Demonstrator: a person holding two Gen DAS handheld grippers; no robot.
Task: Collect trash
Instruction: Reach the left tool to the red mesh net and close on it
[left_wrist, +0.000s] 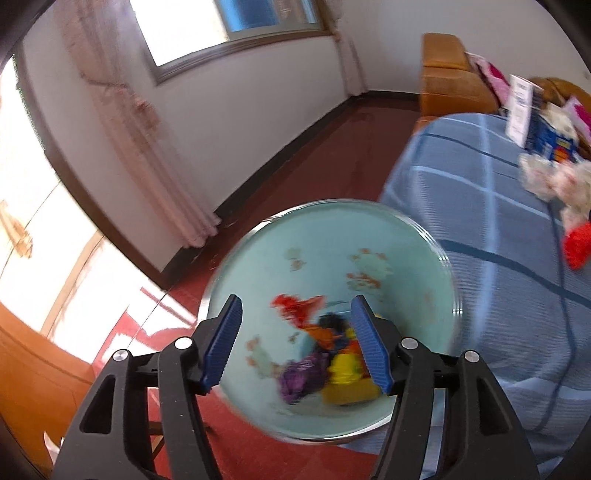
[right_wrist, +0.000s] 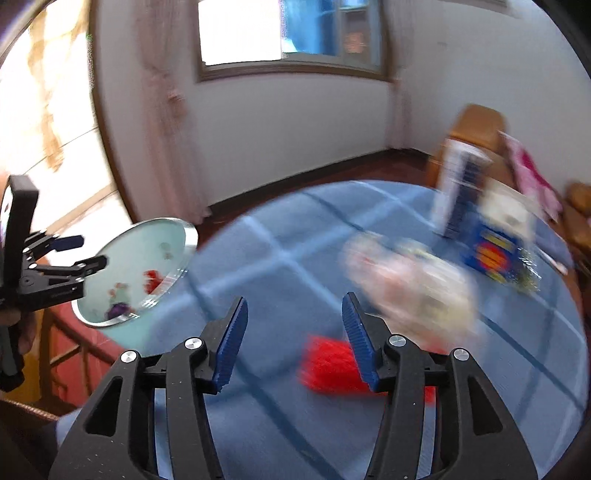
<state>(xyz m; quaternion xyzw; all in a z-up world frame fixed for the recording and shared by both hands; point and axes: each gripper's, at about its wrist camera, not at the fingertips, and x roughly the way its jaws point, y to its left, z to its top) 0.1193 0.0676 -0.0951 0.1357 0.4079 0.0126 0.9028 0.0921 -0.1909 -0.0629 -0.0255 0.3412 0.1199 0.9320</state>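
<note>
Blue checked tablecloth; red floor, white walls, window.

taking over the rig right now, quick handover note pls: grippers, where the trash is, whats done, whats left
Left hand-held gripper: open, nothing held, over the bin beside the table.
Right hand-held gripper: open, nothing held, over the blue checked tablecloth.
Done: red, purple and yellow wrappers lie in the bin.
Left on the table: red wrapper nearest the right gripper, crumpled pale wrappers, a blue packet. The tall box may be trash too; too blurred to tell.
</note>
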